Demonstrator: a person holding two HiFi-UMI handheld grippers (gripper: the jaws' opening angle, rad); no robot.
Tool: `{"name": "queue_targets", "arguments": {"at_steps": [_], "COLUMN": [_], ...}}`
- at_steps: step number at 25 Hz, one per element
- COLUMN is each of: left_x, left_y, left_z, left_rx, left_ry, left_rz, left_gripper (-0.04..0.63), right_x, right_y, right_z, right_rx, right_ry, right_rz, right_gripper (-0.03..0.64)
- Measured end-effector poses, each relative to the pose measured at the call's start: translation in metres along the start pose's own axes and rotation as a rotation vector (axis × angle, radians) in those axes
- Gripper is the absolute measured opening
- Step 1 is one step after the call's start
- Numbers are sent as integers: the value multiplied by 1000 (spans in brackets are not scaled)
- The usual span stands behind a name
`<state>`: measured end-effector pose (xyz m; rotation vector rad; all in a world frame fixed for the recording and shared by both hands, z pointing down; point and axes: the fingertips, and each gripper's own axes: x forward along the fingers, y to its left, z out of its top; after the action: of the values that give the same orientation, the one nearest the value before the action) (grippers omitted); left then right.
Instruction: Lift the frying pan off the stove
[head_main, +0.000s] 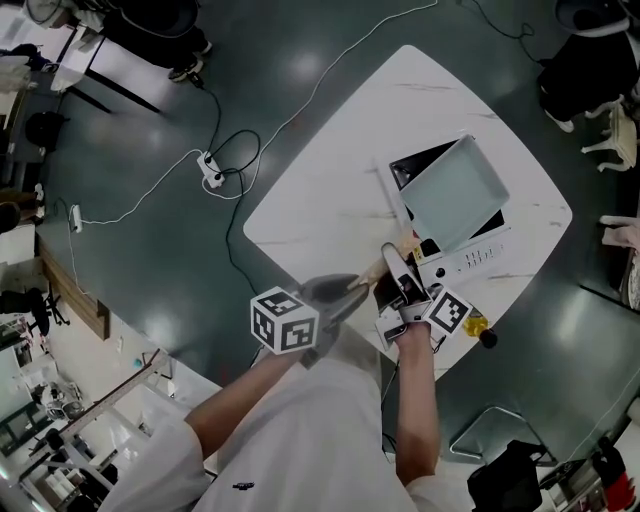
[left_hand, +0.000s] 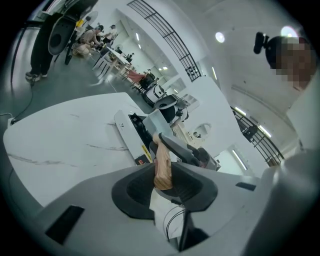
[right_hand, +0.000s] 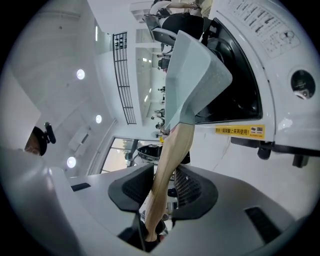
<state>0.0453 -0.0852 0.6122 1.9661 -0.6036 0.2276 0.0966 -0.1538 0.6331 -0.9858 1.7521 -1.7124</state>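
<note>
Wooden handle (right_hand: 172, 150) — left gripper (left_hand: 164, 186) and right gripper (right_hand: 164, 189) both clamp it; raise frying pan (head_main: 455, 195) level off stove (head_main: 478, 258).

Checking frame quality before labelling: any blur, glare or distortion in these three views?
Head view: table crisp, ceiling-light glare on the dark floor, left hand-held gripper smeared by motion blur. Left gripper view: heavy fisheye bending, black corners, wooden handle sharp. Right gripper view: same fisheye, ceiling lamps bloom, frying pan sharp.
</note>
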Motion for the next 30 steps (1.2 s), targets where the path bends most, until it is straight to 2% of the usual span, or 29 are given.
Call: {"name": "queue_targets", "arguments": {"at_steps": [8,17,21,30], "left_x": [-16,-44,-59,-87], "left_y": [-27,-60,-77,-118], "left_z": [-8,-15,-11,-3], "left_rx": [10,75,111,131], "left_ry": [-10,-16,-19,-24], "left_rz": [-45,-92,-107,-173], "left_gripper": [97,97,97,97], "right_x": [-18,-42,-50,-65], "right_y": [30,69,91,142], "right_z": [-10,-27,-33,-42], "right_rx": [-72,-122,-131,-205], "right_ry": [9,-30,-49,-75], "right_rz": [-12,12,17,16], "right_gripper": [118,118,120,126]}}
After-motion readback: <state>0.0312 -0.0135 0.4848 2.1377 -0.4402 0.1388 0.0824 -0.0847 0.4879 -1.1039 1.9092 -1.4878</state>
